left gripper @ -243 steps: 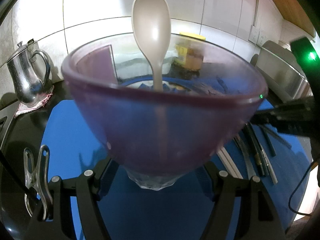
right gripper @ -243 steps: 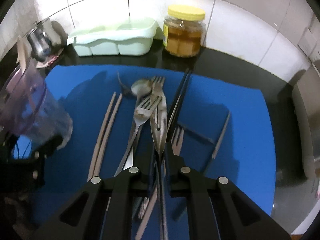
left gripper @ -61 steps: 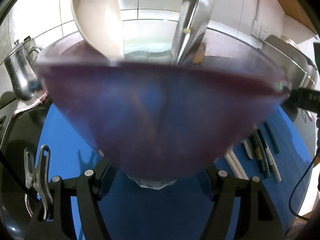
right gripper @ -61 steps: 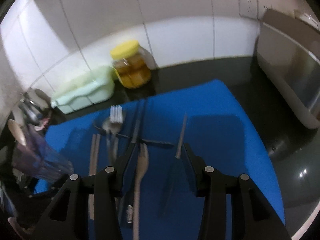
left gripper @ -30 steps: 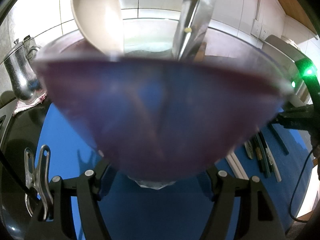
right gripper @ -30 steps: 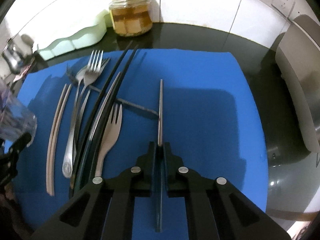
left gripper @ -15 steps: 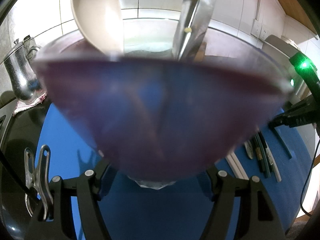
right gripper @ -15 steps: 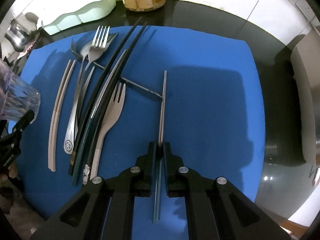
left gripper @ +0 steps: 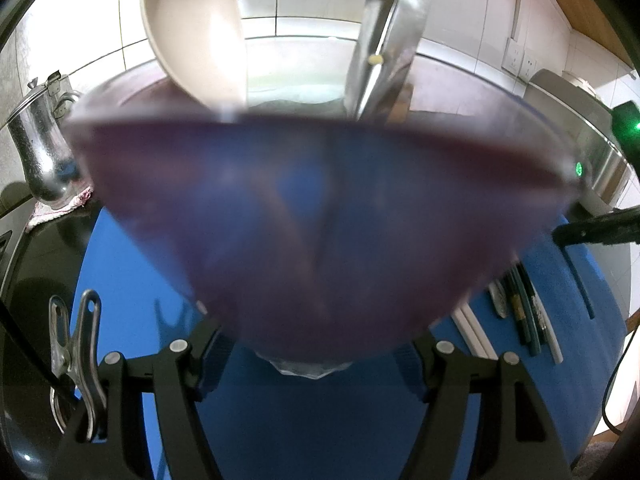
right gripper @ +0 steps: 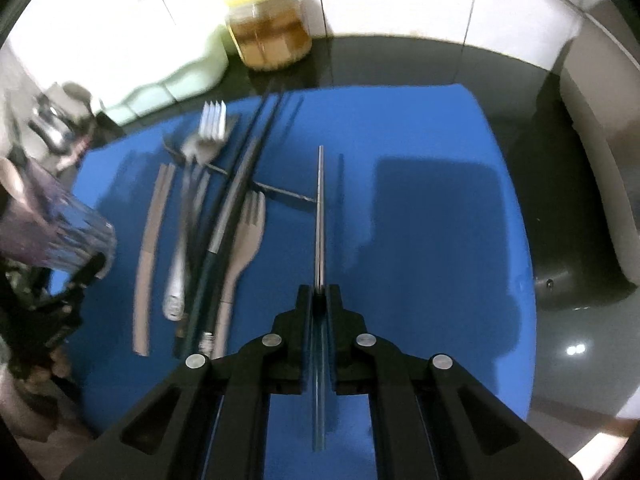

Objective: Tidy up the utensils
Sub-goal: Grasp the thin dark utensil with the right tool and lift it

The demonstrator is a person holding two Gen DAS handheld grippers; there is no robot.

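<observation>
The right gripper (right gripper: 319,294) pinches a slim metal chopstick (right gripper: 320,208) between its pressed-together fingers, the rod running straight ahead over the blue mat (right gripper: 420,208), its shadow falling on the mat just beside it. Left of the held chopstick on the mat lie a pale plastic fork (right gripper: 244,236), a pair of dark chopsticks (right gripper: 236,208), a metal fork (right gripper: 212,124) and a pair of beige chopsticks (right gripper: 150,236) (all roughly parallel, handles toward the camera). A thin metal utensil lies crosswise beneath the dark pair; what it is cannot be told. Beyond the mat's far edge, a yellow-lidded jar (right gripper: 268,28) stands against the white tiled wall, a pale green tray (right gripper: 176,80) just left of it.

At the mat's left edge, the left gripper (left gripper: 308,354) clamps the faceted base of a purple-tinted glass (left gripper: 320,220), held tilted and off the mat. A cream spoon (left gripper: 196,36) and a metal utensil (left gripper: 388,36) (its end blurred) stand up out of the glass. A steel jug (left gripper: 40,148) sits on a cloth left of the mat, on the dark countertop (right gripper: 560,320).
</observation>
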